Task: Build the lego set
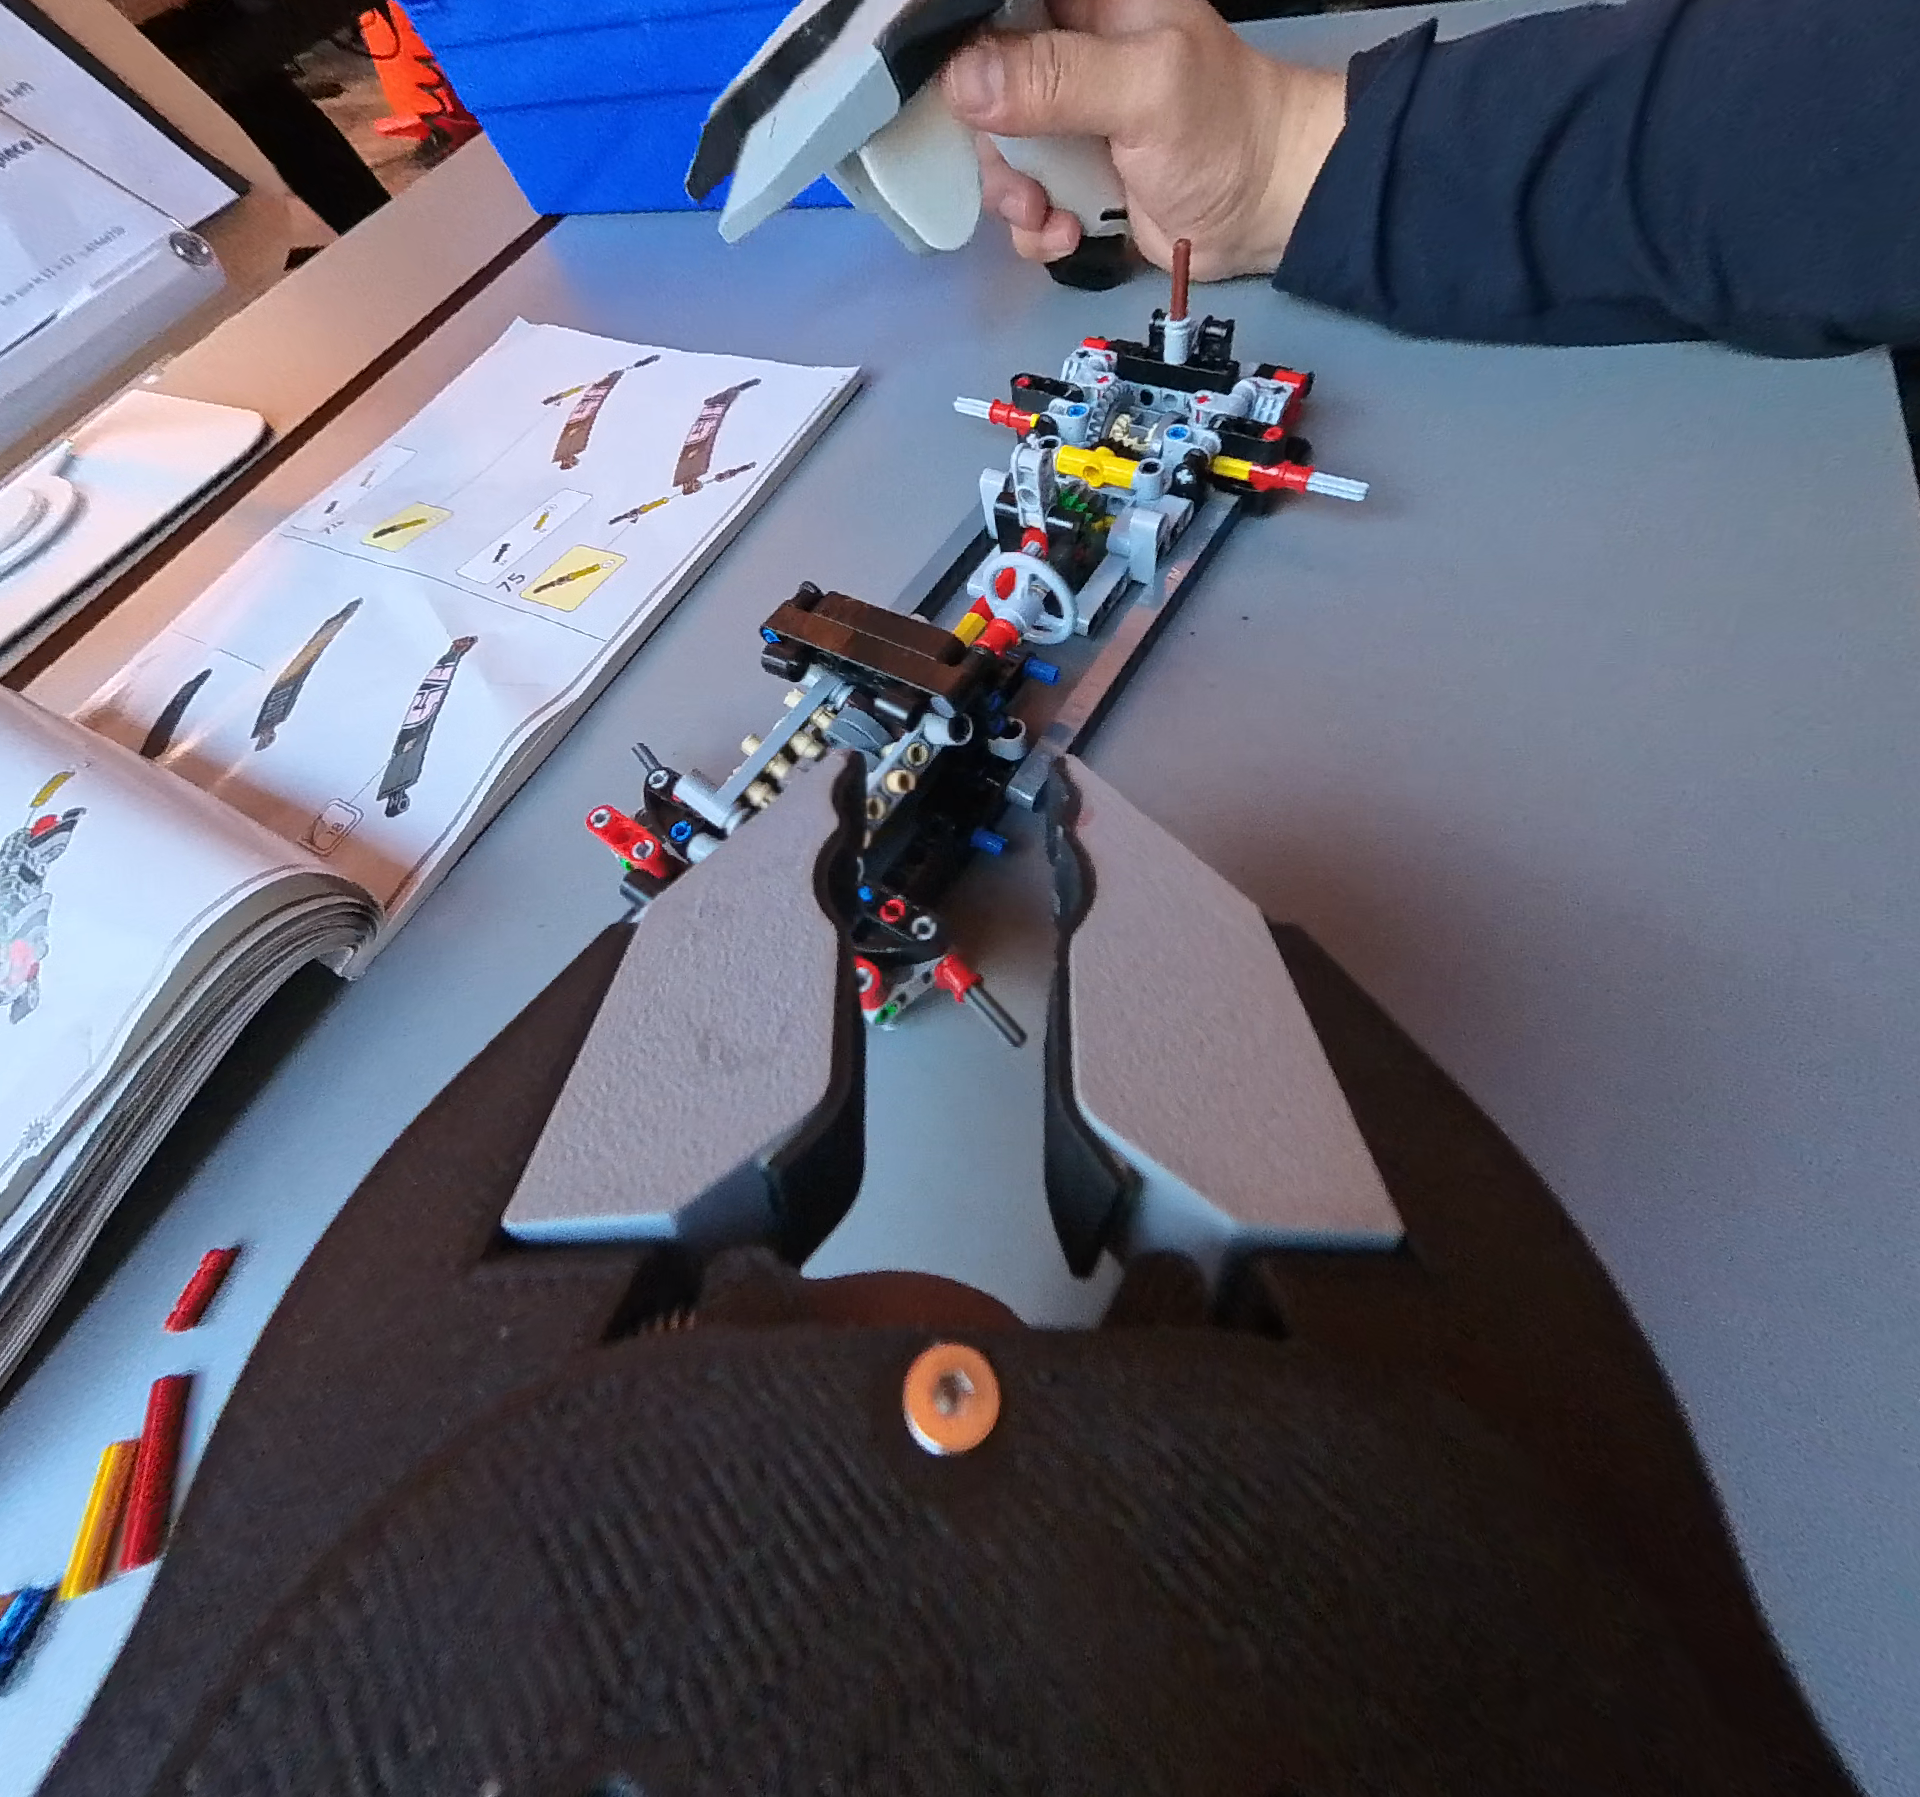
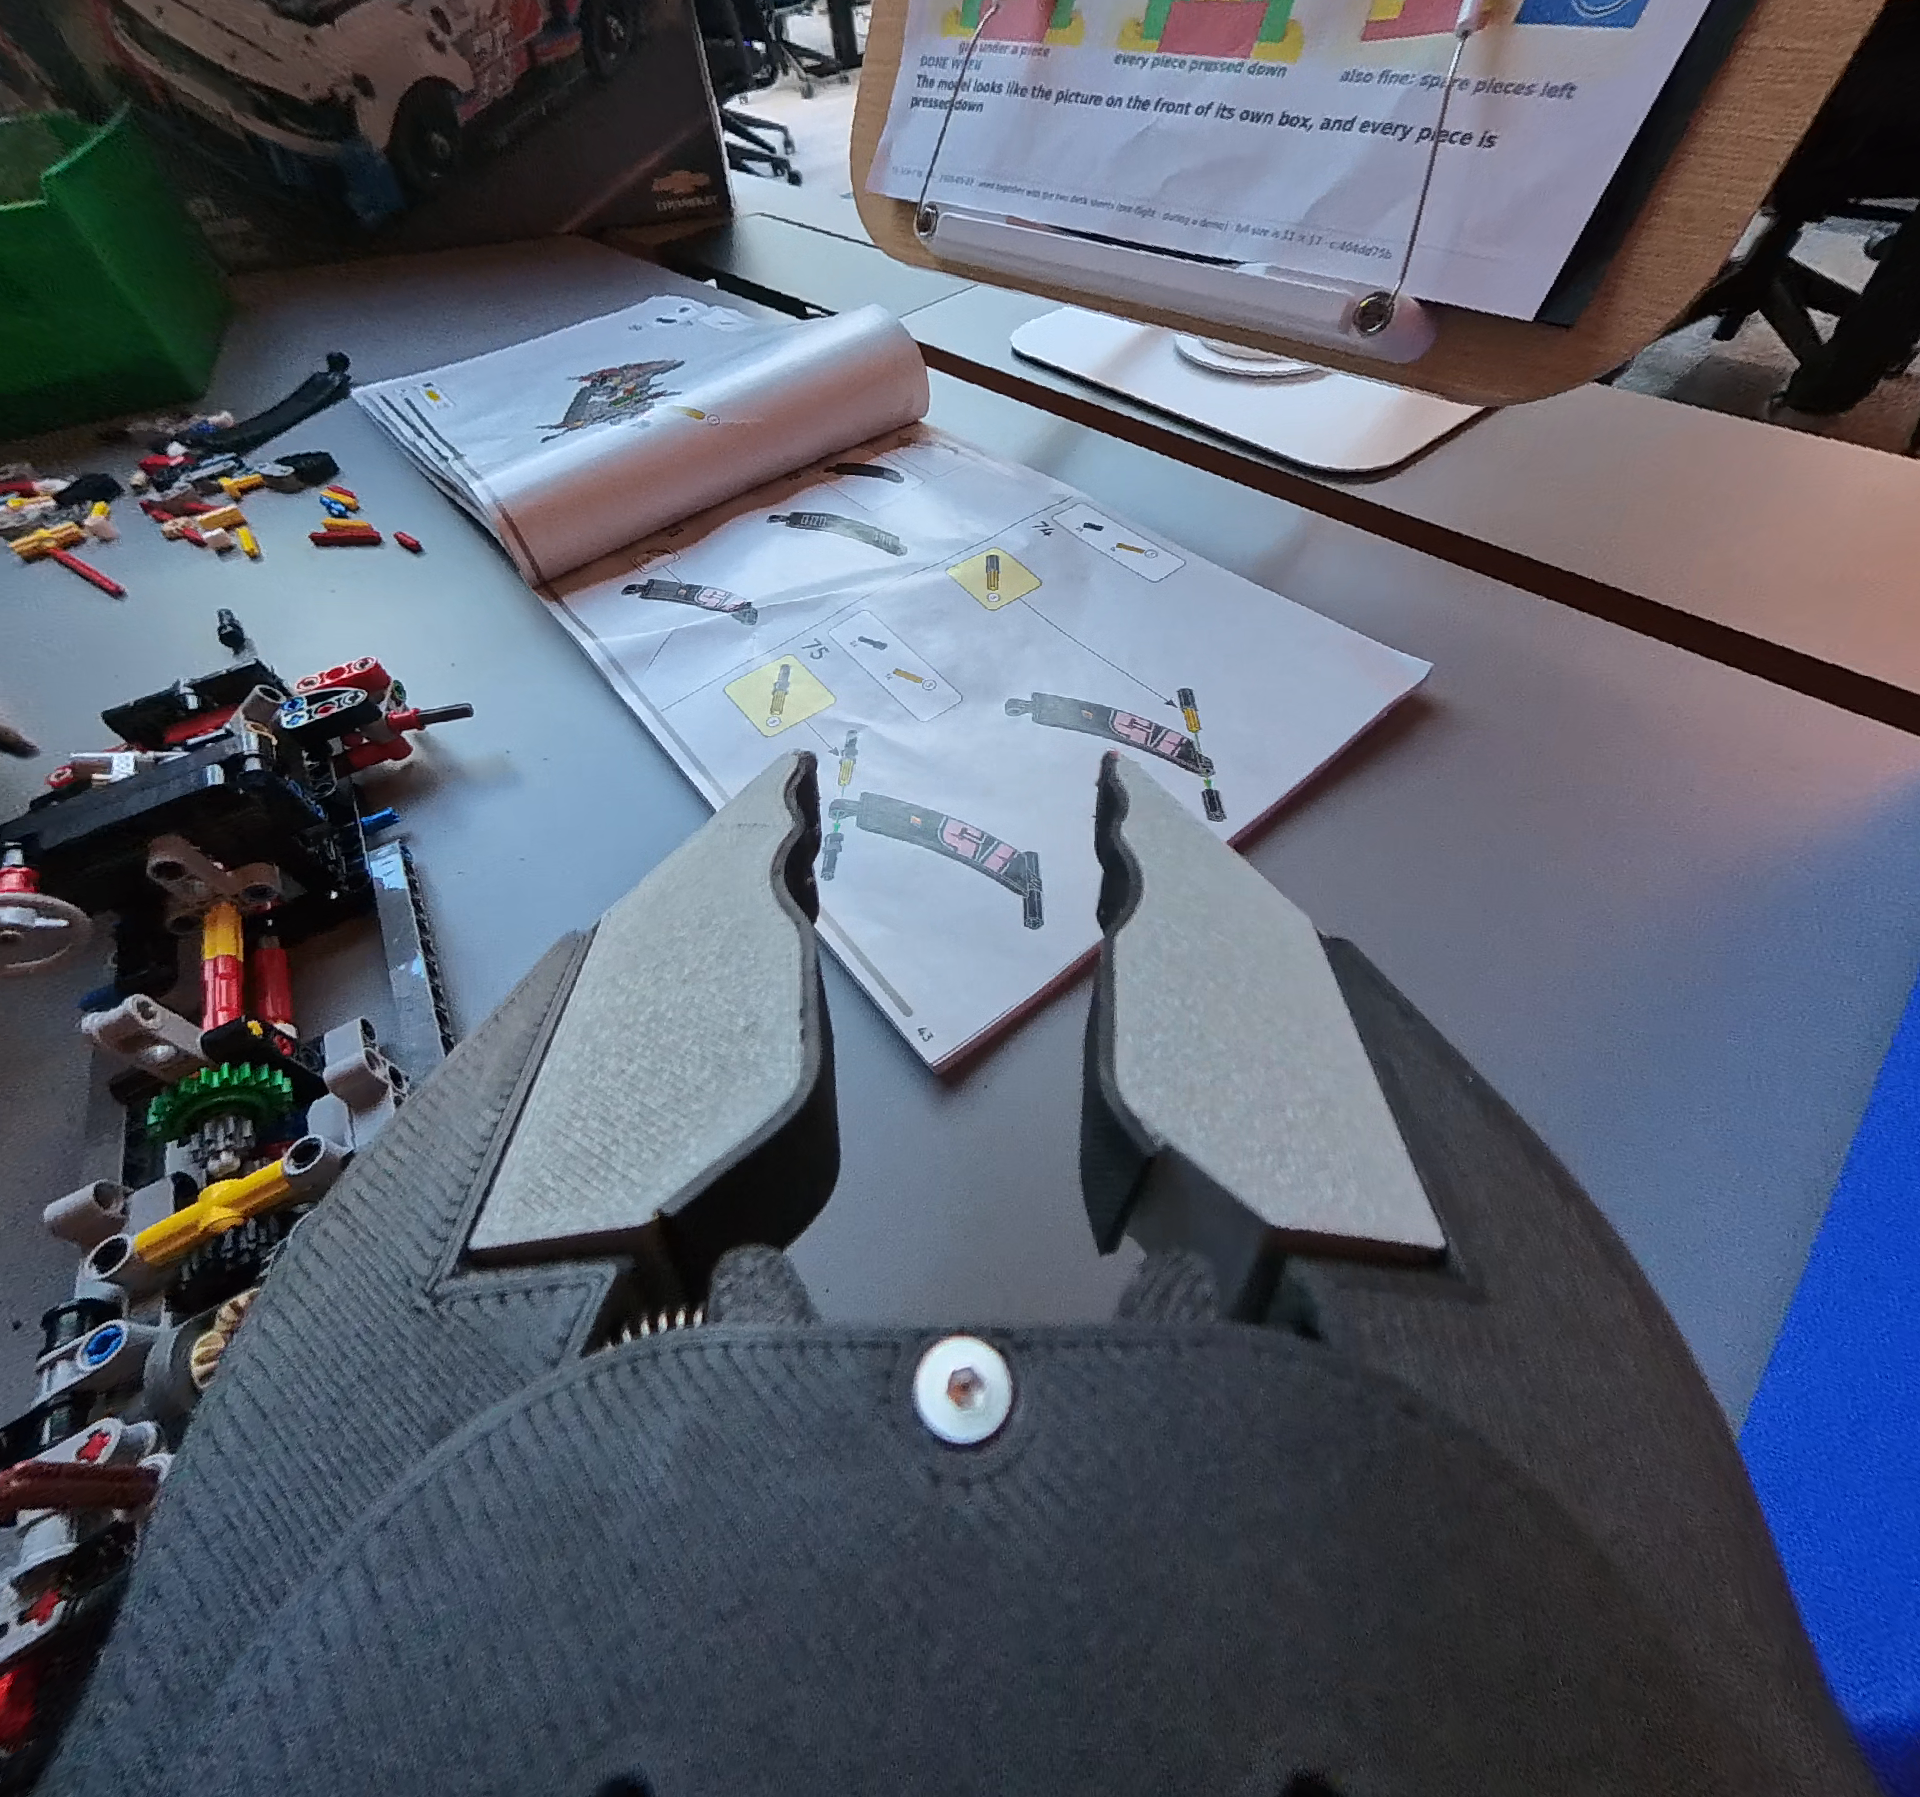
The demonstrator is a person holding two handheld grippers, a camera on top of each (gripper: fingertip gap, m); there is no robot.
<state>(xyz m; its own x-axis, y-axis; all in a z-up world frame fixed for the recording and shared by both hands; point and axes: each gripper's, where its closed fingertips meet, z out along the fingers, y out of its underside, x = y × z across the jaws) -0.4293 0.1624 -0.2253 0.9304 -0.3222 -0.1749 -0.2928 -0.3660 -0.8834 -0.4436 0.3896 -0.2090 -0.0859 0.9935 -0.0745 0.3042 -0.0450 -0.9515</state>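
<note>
A long brick-built car chassis (image 1: 862, 641) with a grey steering wheel (image 1: 1029, 594) lies on the grey table (image 1: 1558, 708). My left gripper (image 1: 954, 781) straddles its near end. The left pad (image 1: 831, 843) lies against the black body, and bare table shows between the body and the right pad (image 1: 1070, 864), so the gripper is open. My right gripper (image 2: 956, 781) is open and empty, held above the open instruction booklet (image 2: 935, 656). It also shows in the left wrist view (image 1: 727, 189), held in a hand above the chassis's far end. The chassis also shows at the left of the right wrist view (image 2: 208, 864).
The booklet (image 1: 468, 552) lies left of the chassis. A blue bin (image 1: 623, 54) stands at the back. Loose red and yellow pieces (image 1: 156, 1456) lie near left, with more on the table (image 2: 187, 500). A sheet on a stand (image 2: 1247, 85), a green bin (image 2: 94, 272) and a set box (image 2: 364, 64) stand beyond. Across from one pair of fingers to the other is roughly 25 cm.
</note>
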